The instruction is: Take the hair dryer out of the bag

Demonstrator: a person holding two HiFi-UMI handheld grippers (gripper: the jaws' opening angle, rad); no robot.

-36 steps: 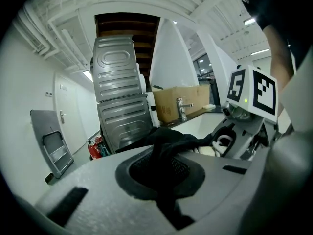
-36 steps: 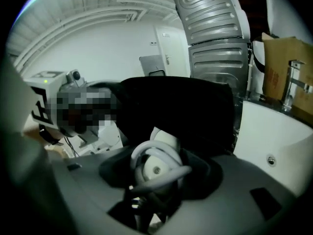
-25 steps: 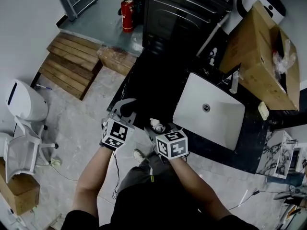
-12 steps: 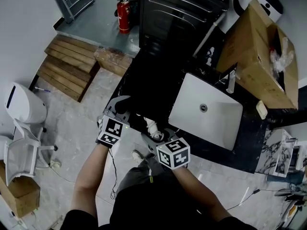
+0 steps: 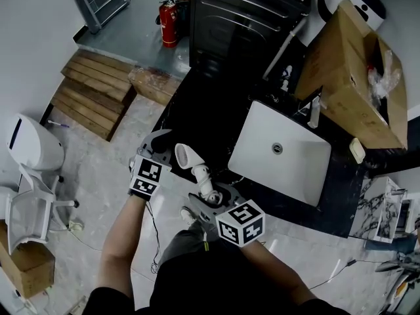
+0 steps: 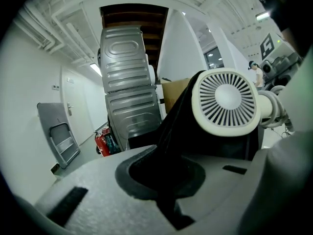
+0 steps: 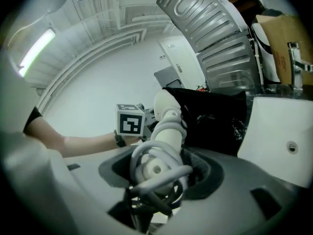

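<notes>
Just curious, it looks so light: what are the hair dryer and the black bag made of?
The hair dryer: likely moulded plastic, off-white, satin; crisp slotted grille. The bag: probably soft black cloth, matte; it drapes and folds limply.

The head view looks steeply down over the person's forearms onto the left tool (image 5: pixel 159 140), the right tool (image 5: pixel 211 199), the tabletop (image 5: pixel 341 190) and the sink (image 5: pixel 302 166). Each tool's camera rides close behind its own jaws, looking out along them: the left past the black bag (image 6: pixel 171 146) toward a metal casing (image 6: pixel 128 82), the right toward the sink. All three share the hair dryer (image 5: pixel 187 157).
</notes>
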